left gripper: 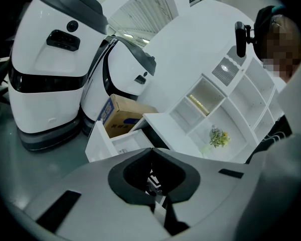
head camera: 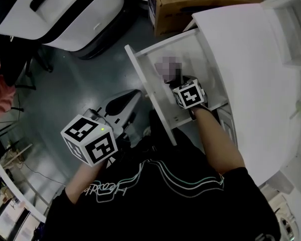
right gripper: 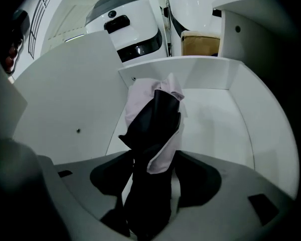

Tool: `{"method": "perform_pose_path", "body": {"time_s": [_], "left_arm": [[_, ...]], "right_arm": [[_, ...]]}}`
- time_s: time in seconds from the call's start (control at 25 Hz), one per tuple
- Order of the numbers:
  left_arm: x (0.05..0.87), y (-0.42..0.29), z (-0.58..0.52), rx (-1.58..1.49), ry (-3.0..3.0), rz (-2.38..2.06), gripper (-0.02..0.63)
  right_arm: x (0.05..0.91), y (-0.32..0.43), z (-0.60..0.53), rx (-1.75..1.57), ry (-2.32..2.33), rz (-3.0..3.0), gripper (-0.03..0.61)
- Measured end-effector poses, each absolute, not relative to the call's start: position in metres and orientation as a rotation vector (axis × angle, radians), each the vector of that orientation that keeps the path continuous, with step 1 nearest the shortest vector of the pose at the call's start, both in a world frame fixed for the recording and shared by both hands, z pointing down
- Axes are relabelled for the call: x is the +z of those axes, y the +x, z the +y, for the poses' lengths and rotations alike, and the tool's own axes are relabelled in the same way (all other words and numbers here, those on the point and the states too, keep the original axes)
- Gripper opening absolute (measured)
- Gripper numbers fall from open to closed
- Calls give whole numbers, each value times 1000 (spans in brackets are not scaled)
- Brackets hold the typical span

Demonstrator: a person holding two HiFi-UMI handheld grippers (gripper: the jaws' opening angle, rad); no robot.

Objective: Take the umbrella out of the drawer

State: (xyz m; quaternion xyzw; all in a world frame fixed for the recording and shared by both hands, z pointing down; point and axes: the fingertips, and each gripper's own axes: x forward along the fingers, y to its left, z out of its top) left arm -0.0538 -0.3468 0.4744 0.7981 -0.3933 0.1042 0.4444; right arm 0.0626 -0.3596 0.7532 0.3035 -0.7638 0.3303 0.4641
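The white drawer (head camera: 142, 82) stands pulled open from the cabinet. Inside it lies a folded umbrella (right gripper: 154, 122), black with pale lilac cloth; in the head view the umbrella (head camera: 168, 70) is partly covered by a mosaic patch. My right gripper (right gripper: 150, 187) is down in the drawer (right gripper: 215, 77) and shut on the umbrella's near end. Its marker cube shows above the right gripper (head camera: 182, 87) in the head view. My left gripper (head camera: 121, 106) hangs outside the drawer, to its left over the floor. In its own view the left gripper (left gripper: 153, 186) is shut on nothing, with the drawer (left gripper: 103, 145) beyond it.
A cardboard box (head camera: 200, 1) sits on the floor behind the drawer. Big white robot bodies (head camera: 65, 14) stand at the back left. The white cabinet top (head camera: 251, 69) lies to the right, with open shelves and a small plant (left gripper: 218, 137) beyond.
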Motion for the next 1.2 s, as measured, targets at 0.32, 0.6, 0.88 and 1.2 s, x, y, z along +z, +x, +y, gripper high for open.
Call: {"method": "perform_pose_path", "body": {"time_s": [0.32,0.6,0.88,1.2], "left_arm": [[479,-59,-350,259,1958,-986,20],[481,-53,-348,255,1959,-982,20],[473,-55,-344,245,1969,-979,20],[470,-58,-324,216,1975,-961,21]], "right_arm": [[760,64,-355,755,743,-1830,242],[762,68,-362,696,761,-1784,239],[756,70,-361,741,751,-1780,227],[725,75,-362,813,847,-1847,224]]}}
